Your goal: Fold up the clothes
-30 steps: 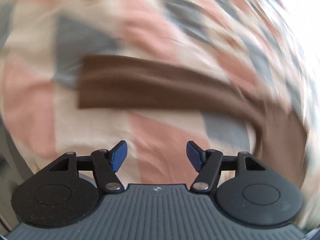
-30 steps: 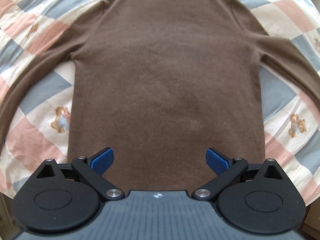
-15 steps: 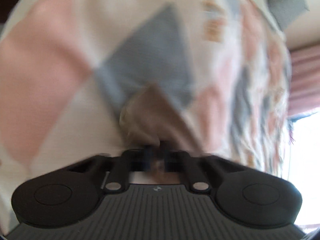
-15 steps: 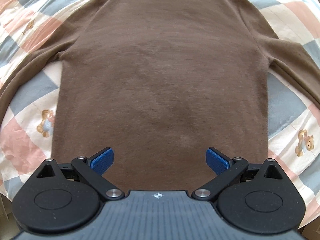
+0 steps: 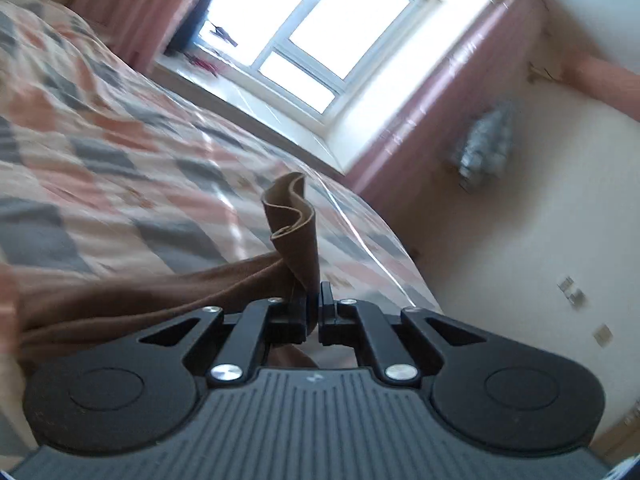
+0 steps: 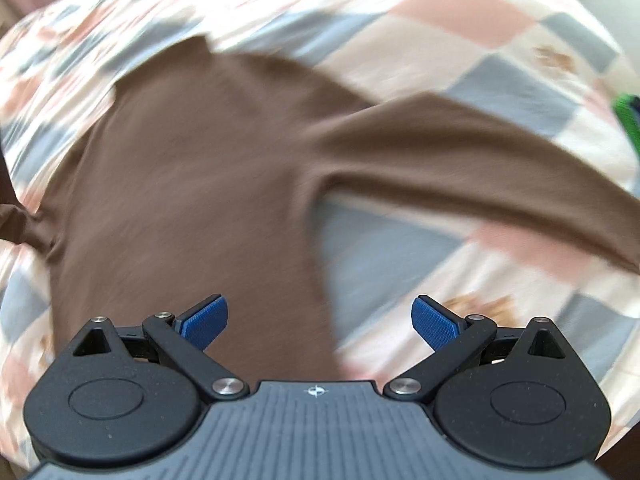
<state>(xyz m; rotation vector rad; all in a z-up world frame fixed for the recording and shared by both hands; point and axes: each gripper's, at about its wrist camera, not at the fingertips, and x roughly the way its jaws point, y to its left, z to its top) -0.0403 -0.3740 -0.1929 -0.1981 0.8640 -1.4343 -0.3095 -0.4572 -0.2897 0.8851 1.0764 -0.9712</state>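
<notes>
Spread flat on the checked bed quilt [image 6: 500, 20], the brown sweater [image 6: 192, 184] is seen with its free sleeve [image 6: 480, 168] running toward 3 o'clock of the released right claw [image 6: 318, 316], while the opposite sleeve cuff [image 5: 294, 216] is held clenched in the left claw [image 5: 314, 312], raised off the bed.

Grippers: two. The left gripper [image 5: 314, 304] has its jaws pressed together on a cuff; the right gripper [image 6: 318, 320] has its jaws spread wide, nothing between them.

Blue finger pads [image 6: 205, 320]: two, both on the right gripper.

Brown sweater [image 6: 192, 168]: one, lying on the quilt. Sleeves seen: two, one stretched out flat to the right of the sweater body, one lifted by its cuff [image 5: 294, 216].

Patchwork quilt [image 6: 500, 60]: one, under the sweater, in pink, grey and cream squares.

Window [image 5: 320, 32]: one, beyond the quilt.

Pink curtains [image 5: 452, 92]: two, one on each side of the window.
</notes>
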